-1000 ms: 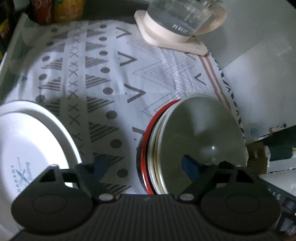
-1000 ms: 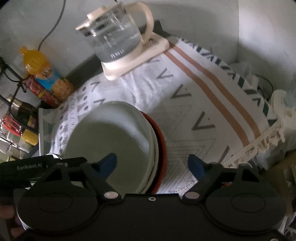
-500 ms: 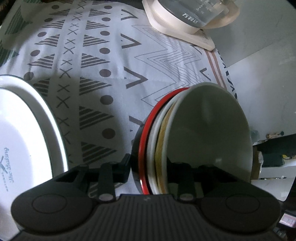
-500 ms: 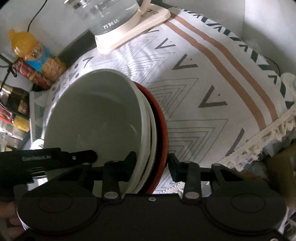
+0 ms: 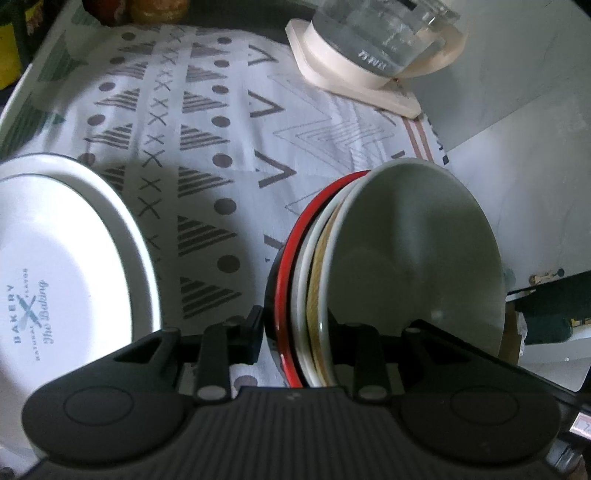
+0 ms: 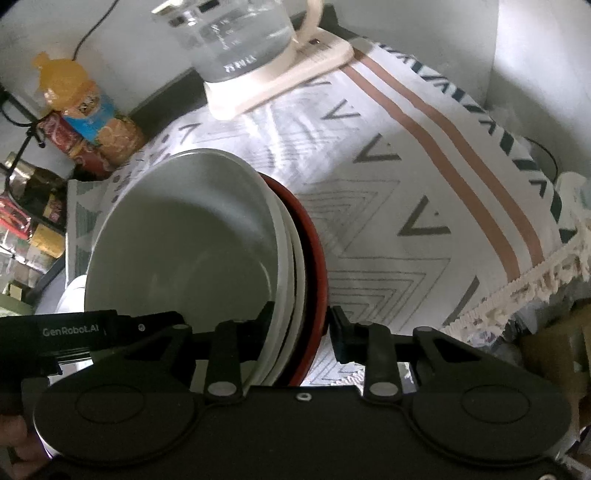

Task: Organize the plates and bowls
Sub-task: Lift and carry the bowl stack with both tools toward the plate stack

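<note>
in the left wrist view, a white plate [image 5: 66, 266] printed with "bakery" lies flat on the patterned cloth [image 5: 207, 147] at the far left, apart from everything else. right of it the left gripper [image 5: 295, 332] has its jaws narrowed onto the near rim of a stack of bowls [image 5: 413, 258], one finger outside against the red-rimmed bowl [image 5: 286, 295], the other inside the top white bowl; the stack appears tipped up on edge, its open side turned right. between the red rim and the top bowl sit a white rim and a yellowish one. at the upper right a glass kettle [image 5: 373, 33] stands on its cream base at the back of the desk. in the right wrist view, an orange drink bottle [image 6: 70, 99] and jars stand at the far left behind the cloth, the left gripper's body shows at the lower left edge, and the right gripper [image 6: 301, 332] clamps the same stack [image 6: 184, 251] from the other side, one finger inside the white bowl, one behind the red rim [image 6: 314, 258]. the striped, fringed end of the cloth [image 6: 461, 206] spreads to the right
</note>
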The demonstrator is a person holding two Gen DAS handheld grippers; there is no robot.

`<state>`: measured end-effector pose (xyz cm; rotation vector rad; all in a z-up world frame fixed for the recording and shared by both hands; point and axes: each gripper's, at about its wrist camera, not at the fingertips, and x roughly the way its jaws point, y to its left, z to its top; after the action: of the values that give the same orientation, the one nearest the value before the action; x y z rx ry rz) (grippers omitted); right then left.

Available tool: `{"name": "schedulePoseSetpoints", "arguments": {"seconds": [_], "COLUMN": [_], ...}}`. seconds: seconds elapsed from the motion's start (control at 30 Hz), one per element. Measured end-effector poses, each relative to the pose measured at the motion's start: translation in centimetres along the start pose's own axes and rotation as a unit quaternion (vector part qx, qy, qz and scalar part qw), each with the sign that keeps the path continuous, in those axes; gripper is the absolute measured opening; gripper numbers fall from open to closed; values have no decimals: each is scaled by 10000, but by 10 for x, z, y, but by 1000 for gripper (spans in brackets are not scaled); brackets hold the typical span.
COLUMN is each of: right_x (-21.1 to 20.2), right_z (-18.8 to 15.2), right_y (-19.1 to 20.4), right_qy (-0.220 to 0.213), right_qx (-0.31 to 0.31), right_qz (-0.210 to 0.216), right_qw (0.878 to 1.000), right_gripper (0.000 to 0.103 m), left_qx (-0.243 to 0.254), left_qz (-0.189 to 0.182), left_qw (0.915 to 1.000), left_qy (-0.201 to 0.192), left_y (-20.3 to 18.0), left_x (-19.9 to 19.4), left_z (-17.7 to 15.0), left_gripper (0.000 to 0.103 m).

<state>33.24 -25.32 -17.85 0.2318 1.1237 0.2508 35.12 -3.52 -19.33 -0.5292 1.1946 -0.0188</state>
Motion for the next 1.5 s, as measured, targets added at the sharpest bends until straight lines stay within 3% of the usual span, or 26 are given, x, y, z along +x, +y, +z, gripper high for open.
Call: {"name": "schedulePoseSetpoints", "arguments": {"seconds": [0.5, 0.9, 1.5], "right_x": [-31, -45, -32], "right_z": [6, 1, -9], "right_y": [21, 51, 116], "right_qy": [-406, -556, -271], "right_qx": [-261, -558, -1257], "right_qz": [337, 658, 1223], "right_qw": [9983, 9947, 9841], "right_gripper": [29, 29, 29], "left_qx": [-152, -533, -1322], "left_qz": [-41, 75, 458], "left_qw": [9981, 9936, 9801], "left_qy": [-589, -991, -1407], "left_y": [5, 30, 94], "left_x": [-50, -86, -132], "left_z": [-8, -22, -42], "left_gripper": [29, 29, 29]}}
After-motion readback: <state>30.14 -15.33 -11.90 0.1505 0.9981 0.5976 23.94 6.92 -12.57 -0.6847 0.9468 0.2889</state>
